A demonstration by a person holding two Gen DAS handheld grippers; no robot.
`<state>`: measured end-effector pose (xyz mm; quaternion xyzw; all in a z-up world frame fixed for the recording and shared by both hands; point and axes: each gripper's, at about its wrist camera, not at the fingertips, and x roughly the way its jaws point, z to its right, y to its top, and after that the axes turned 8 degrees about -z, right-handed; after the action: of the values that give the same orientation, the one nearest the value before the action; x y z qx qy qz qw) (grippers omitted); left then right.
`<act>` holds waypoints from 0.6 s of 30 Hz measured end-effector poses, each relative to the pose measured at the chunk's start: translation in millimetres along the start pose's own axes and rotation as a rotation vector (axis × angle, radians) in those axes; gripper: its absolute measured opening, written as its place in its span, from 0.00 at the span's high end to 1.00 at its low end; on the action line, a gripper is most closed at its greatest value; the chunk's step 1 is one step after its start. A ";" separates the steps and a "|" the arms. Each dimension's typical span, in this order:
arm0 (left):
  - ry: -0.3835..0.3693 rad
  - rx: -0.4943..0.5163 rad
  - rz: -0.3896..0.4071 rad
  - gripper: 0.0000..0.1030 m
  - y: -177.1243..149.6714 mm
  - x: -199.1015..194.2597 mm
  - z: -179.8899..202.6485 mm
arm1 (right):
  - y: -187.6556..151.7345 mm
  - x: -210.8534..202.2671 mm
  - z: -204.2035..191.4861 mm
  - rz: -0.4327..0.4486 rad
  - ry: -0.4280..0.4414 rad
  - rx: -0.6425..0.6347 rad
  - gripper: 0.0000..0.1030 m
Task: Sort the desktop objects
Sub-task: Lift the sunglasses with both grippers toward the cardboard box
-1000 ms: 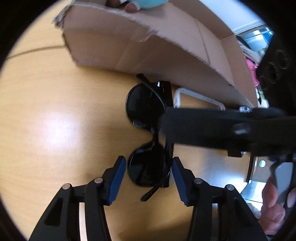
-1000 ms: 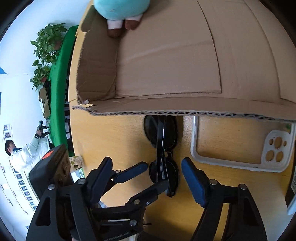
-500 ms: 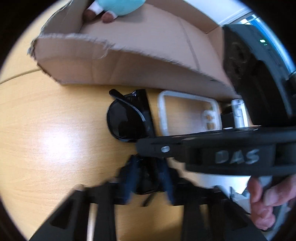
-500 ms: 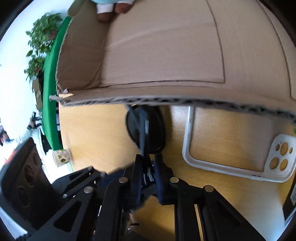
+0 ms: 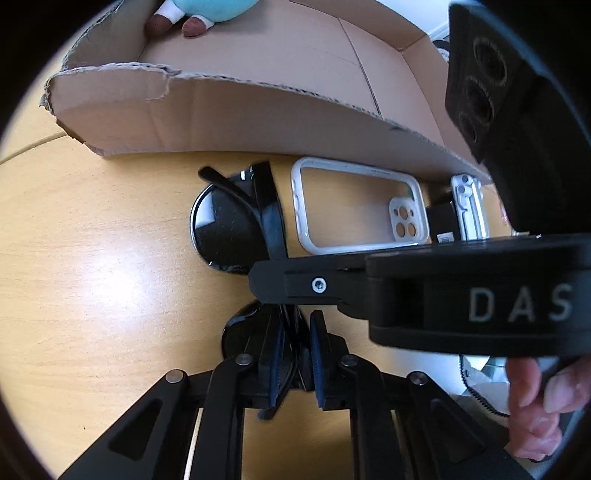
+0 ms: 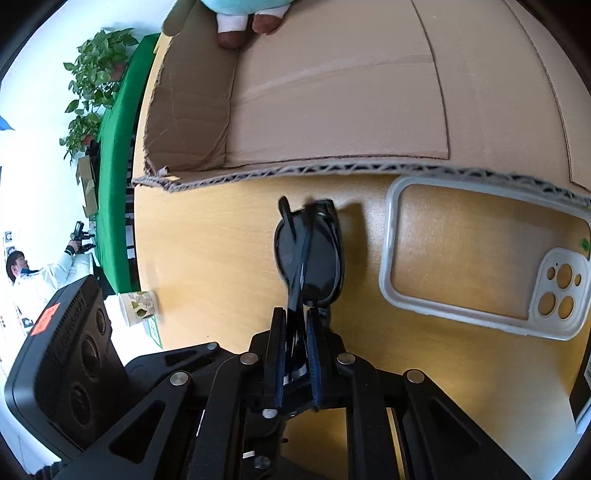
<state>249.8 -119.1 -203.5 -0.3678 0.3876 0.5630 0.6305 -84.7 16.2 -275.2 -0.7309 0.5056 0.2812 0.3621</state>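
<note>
Black folded sunglasses (image 5: 229, 229) are held above the wooden table, in front of a cardboard box (image 5: 258, 110). My left gripper (image 5: 295, 332) is shut on the near lens end of the sunglasses. My right gripper (image 6: 295, 325) is also shut on the sunglasses (image 6: 308, 258), with the far lens sticking out ahead of it. The right gripper's body crosses the left wrist view from the right. The box (image 6: 332, 103) is open, with a teal plush toy (image 6: 243, 22) at its far end.
A white phone case (image 6: 480, 258) lies on the table right of the sunglasses, next to the box wall; it also shows in the left wrist view (image 5: 354, 206). A paper cup (image 6: 138, 302) stands at the table's left edge. A green table and plants stand beyond.
Both grippers were open around the sunglasses a second ago and have closed on them. The sunglasses have risen off the table, and the views now look more into the box.
</note>
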 end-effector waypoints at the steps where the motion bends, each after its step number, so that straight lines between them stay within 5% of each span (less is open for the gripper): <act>1: 0.007 0.001 0.006 0.90 -2.3 -2.3 0.4 | -0.2 -0.4 0.0 0.003 0.000 -0.004 0.89; 8: 0.033 0.027 0.045 0.92 -21.7 -30.6 9.0 | -1.1 -14.0 -11.3 0.031 0.031 -0.018 0.89; 18: 0.075 0.129 0.148 0.92 -36.2 -109.0 56.1 | -35.0 -89.3 -51.9 0.161 0.062 -0.129 0.89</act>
<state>282.8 -118.4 -80.1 -0.3175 0.4725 0.5676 0.5948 -78.9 29.7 -167.1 -0.7182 0.5543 0.3185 0.2746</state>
